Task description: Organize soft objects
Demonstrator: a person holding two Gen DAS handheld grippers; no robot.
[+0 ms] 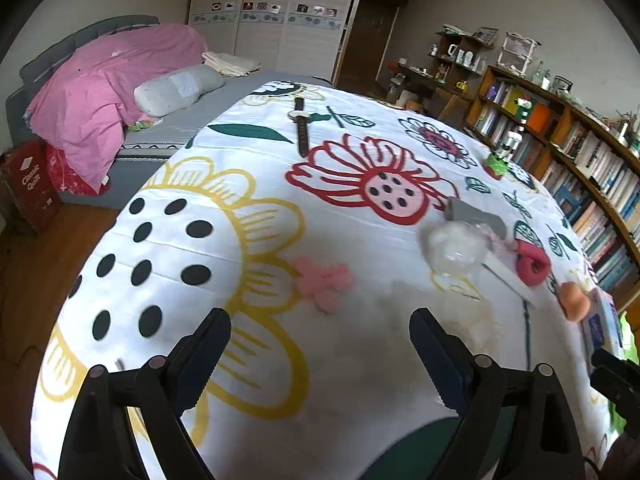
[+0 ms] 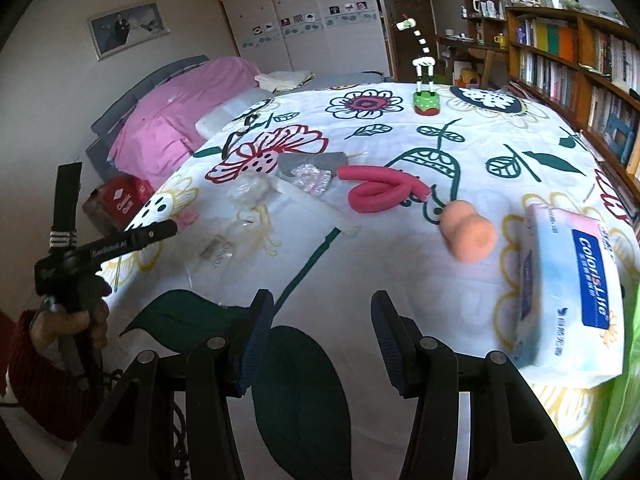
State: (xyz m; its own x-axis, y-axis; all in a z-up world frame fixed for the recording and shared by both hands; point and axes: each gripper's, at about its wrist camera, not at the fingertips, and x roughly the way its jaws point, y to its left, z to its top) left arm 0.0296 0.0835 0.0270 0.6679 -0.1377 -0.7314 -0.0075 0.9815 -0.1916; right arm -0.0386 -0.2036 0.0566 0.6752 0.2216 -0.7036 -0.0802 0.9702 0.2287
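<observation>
Pink bow: just ahead of left tongs, spread wide, empty.
Right tongs: apart, empty; peach sponge ahead.

Both grippers black w/ dark blue ribbed pads, round silver pivot screws; left gripper white lettering; dark red knit sleeve
</observation>
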